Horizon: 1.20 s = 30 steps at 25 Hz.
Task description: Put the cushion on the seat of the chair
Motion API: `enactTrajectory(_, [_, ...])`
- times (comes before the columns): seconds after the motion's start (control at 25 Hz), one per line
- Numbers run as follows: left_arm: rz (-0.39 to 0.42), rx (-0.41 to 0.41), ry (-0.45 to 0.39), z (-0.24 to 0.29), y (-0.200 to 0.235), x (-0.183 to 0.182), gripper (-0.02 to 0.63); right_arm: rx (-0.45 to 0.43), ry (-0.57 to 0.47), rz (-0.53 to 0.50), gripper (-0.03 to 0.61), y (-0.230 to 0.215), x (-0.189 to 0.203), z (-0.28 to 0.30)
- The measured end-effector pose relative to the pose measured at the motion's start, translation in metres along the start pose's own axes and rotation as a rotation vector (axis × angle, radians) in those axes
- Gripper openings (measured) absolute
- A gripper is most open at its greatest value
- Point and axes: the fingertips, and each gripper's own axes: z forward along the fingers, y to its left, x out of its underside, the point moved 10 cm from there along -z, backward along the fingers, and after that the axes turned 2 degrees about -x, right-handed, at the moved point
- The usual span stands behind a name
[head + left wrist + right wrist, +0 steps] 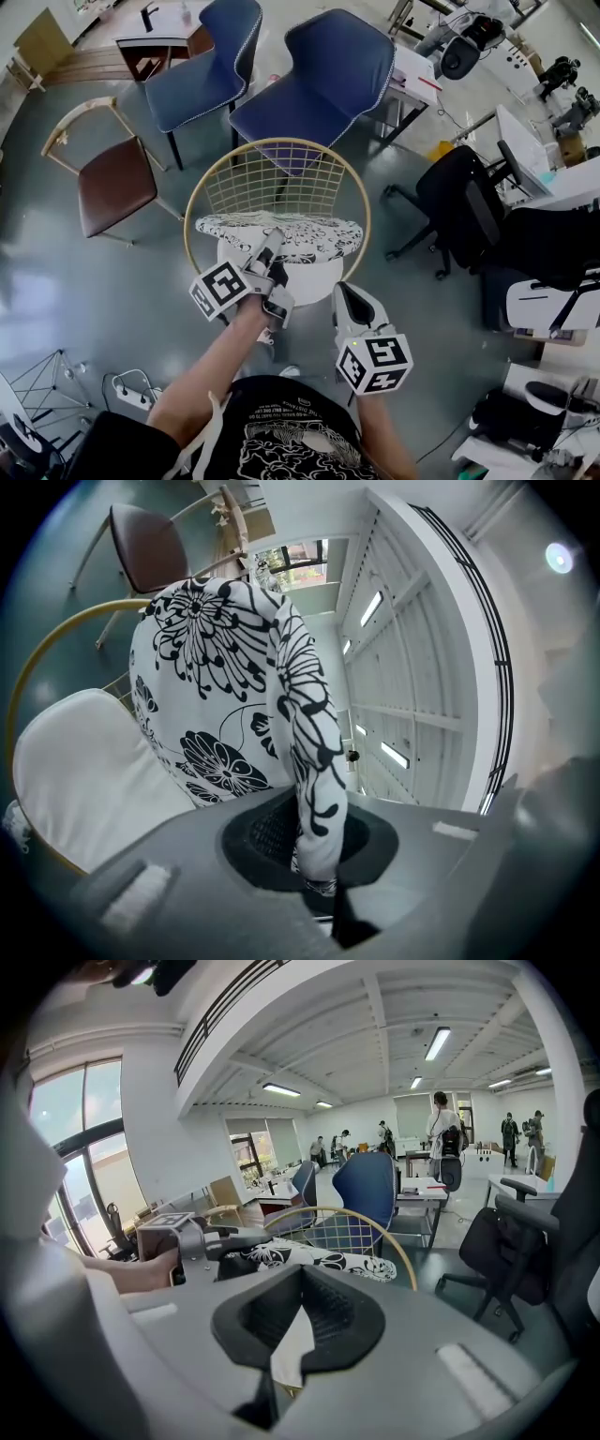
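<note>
A black-and-white floral cushion [281, 234] hangs across the wire chair [202, 187], just above its white seat pad [314, 277] and close to the gold-rimmed backrest. My left gripper [272, 244] is shut on the cushion's near edge. In the left gripper view the cushion [225, 686] rises from between the pads of the left gripper [317, 855], with the seat pad [84, 771] to the left. My right gripper [345, 292] hovers by the seat's front right edge and holds nothing. Its jaws [291, 1344] stand almost together, with a sliver of white seat showing through.
Two blue chairs [323, 70] [202, 56] stand behind the wire chair, with a brown-seated chair [117, 183] to the left. A black office chair [459, 202] is at the right. A power strip [131, 389] lies on the floor at lower left. People [439, 1115] stand far off.
</note>
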Motion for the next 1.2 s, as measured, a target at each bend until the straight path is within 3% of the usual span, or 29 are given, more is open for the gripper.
enactTrajectory(0.24, [-0.025,-0.019,0.037,-0.005,0.05,0.022,0.015,-0.011,0.073,0.025,-0.002,-0.013,0.028,-0.008])
enactTrajectory(0.68, [-0.084,-0.197,0.073,-0.04,0.127,0.082,0.017,-0.088,0.175,0.048,-0.002,-0.035,0.077,-0.012])
enactTrajectory(0.92, [-0.157,-0.24,0.053,-0.048,0.166,0.111,0.017,-0.138,0.232,0.037,-0.002,-0.034,0.107,-0.013])
enactTrajectory(1.2, [-0.173,-0.312,0.054,-0.071,0.206,0.135,0.018,-0.146,0.289,0.058,-0.002,-0.042,0.152,-0.021])
